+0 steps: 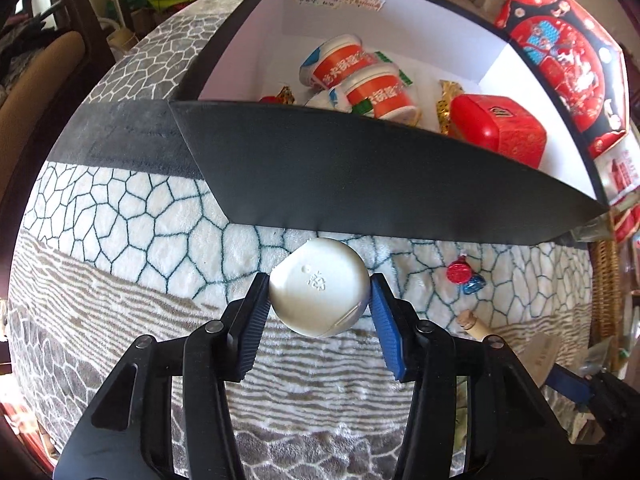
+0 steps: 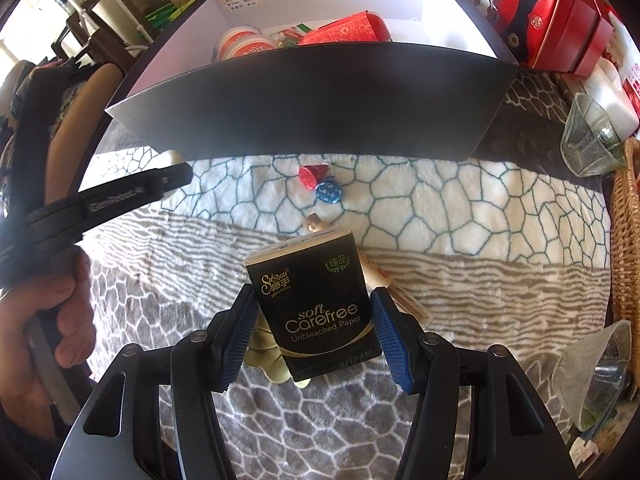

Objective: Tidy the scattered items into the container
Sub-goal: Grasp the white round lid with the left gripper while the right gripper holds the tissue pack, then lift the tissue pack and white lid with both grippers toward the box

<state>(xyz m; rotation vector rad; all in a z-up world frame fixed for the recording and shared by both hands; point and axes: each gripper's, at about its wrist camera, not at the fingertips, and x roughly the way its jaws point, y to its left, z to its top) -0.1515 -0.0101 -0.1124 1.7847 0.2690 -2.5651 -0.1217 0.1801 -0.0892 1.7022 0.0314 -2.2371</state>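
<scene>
My left gripper (image 1: 320,280) is shut on a white yogurt cup (image 1: 318,286), seen bottom-first, just in front of the black box (image 1: 360,176). The box's white inside holds two orange yogurt cups (image 1: 340,60), a red tin (image 1: 496,124) and gold-wrapped sweets (image 1: 448,100). My right gripper (image 2: 314,292) is shut on a black tissue pack (image 2: 316,308) above the blanket. A red foil candy (image 2: 311,176) and a blue foil candy (image 2: 328,192) lie by the box wall (image 2: 304,100). A cream paper-wrapped packet (image 2: 376,272) lies partly hidden behind the tissue pack.
A patterned plush blanket (image 2: 460,208) covers the surface. Red decorated gift boxes (image 1: 560,52) stand behind the box on the right. Two glass bowls (image 2: 592,136) and a wicker basket (image 2: 628,240) line the right edge. A hand (image 2: 48,320) holds the left gripper at the left.
</scene>
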